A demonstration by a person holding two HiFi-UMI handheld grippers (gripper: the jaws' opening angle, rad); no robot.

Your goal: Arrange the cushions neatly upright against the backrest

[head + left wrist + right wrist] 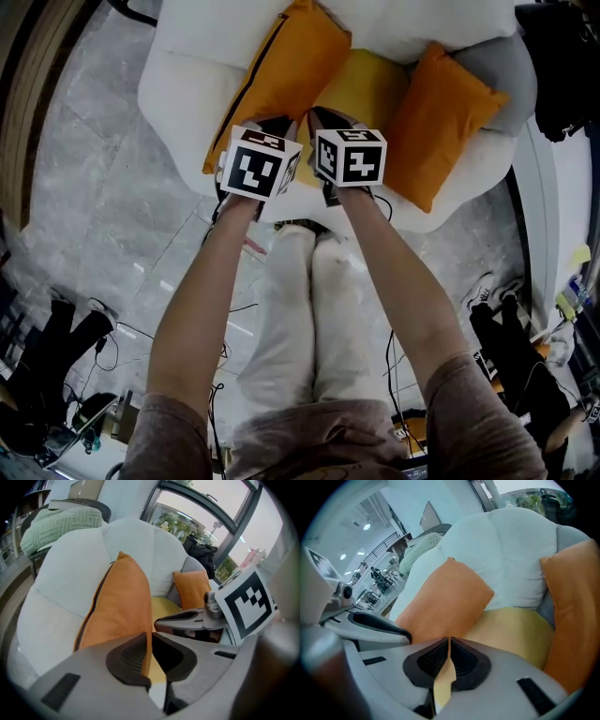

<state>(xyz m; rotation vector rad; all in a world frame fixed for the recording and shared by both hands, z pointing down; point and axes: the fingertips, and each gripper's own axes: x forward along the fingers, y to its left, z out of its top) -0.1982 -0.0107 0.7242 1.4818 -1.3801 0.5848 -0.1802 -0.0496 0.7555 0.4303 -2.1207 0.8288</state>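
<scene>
Armchair (178, 84), from above: the left gripper (150, 641) has its jaws nearly together, pinching the lower edge of the left orange cushion (117, 606), which leans on the backrest (140, 545). The right gripper (449, 644) is clamped on a fold of the yellow cushion (511, 630), lying flat on the seat btwn that one and the right orange cushion (436, 127). Best approach, prob.: lift the yellow one by its front hem, tip it back until it stands vs. the backrest, and keep the neighbours from sliding. No brand or readable text; only b/w square markers on each cube (258, 164).
</scene>
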